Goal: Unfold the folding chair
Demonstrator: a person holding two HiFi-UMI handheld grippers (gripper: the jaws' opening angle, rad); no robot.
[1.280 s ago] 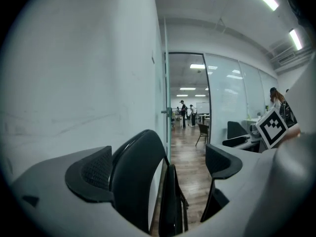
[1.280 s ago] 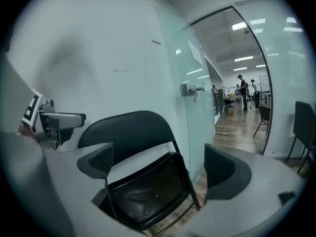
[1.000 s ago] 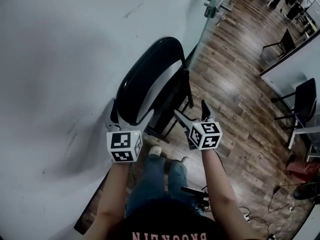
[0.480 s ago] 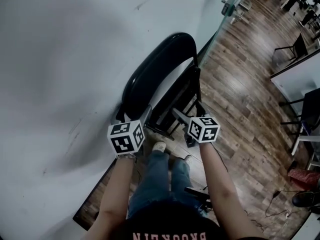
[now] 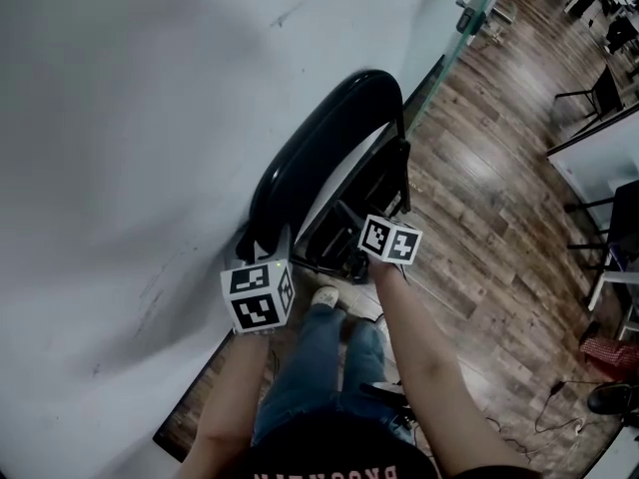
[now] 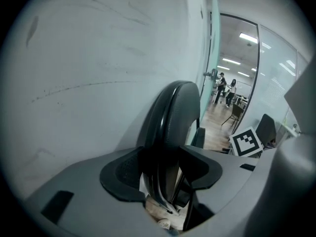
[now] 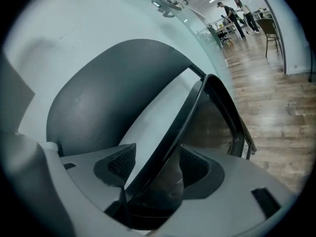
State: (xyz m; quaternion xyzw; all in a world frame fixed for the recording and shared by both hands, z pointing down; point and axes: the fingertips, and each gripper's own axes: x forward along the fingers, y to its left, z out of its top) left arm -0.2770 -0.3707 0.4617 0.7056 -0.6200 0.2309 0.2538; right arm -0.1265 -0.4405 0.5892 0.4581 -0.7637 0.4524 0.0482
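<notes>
Both grippers have come down and forward onto the folding chair since a second ago, when they hung just short of it with the jaws wide. Both pairs of jaws have just been closing.

It is not opened at all: the chair leans flat against the white wall on the left, its feet on the wooden floor, directly in front of the person.

At the left gripper, the near edge of the black backrest stands between the jaws. They are less than half open, and both pads lie against the backrest, so I judge that it has a hold there. The right gripper is further to the right and lower. Its jaws are about half open, and the dark frame tube at the edge of the seat runs slantwise between them. A strip of wall shows between the tube and one pad, so this grip does not look finished to me.

I think the step in hand is taking hold, before any opening. Next, the right jaws should close fully on the tube. After that, the left gripper should keep the backrest steady near the wall while the right one pulls the seat side away from it, toward the open floor on the right. The pull should be slow, because the legs may slide on the smooth boards.
</notes>
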